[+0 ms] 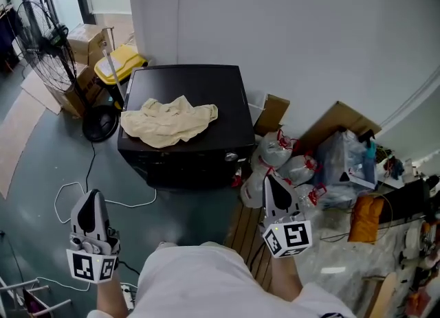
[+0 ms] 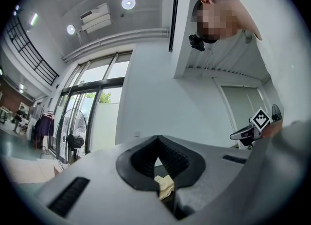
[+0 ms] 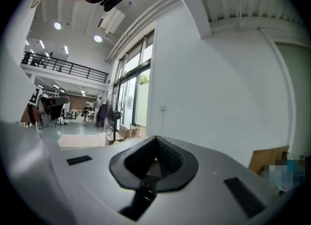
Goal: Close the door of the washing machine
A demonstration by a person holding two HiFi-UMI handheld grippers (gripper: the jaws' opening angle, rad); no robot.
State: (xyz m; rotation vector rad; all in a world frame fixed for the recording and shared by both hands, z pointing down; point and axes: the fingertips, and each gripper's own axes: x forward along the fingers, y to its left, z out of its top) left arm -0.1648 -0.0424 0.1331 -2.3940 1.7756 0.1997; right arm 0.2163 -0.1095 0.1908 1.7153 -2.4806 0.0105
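Note:
The black washing machine (image 1: pixel 184 107) stands against the white wall, seen steeply from above. A beige cloth (image 1: pixel 168 121) lies crumpled on its lid. Its dark front (image 1: pixel 189 169) carries a small knob (image 1: pixel 232 156); I cannot tell how the door stands. My left gripper (image 1: pixel 89 197) hovers low at the left, well short of the machine, its jaws together and empty. My right gripper (image 1: pixel 270 180) is beside the machine's front right corner, also shut and empty. In the left gripper view the left gripper (image 2: pixel 156 139) frames the cloth (image 2: pixel 165 185). The right gripper view shows the right gripper (image 3: pixel 156 139) facing the wall.
A standing fan (image 1: pixel 45 42), cardboard boxes (image 1: pixel 82 38) and a yellow bin (image 1: pixel 118 62) crowd the left of the machine. Knotted plastic bags (image 1: pixel 278 155), cardboard (image 1: pixel 337 121) and clutter fill the right. A white cable (image 1: pixel 75 189) loops on the floor.

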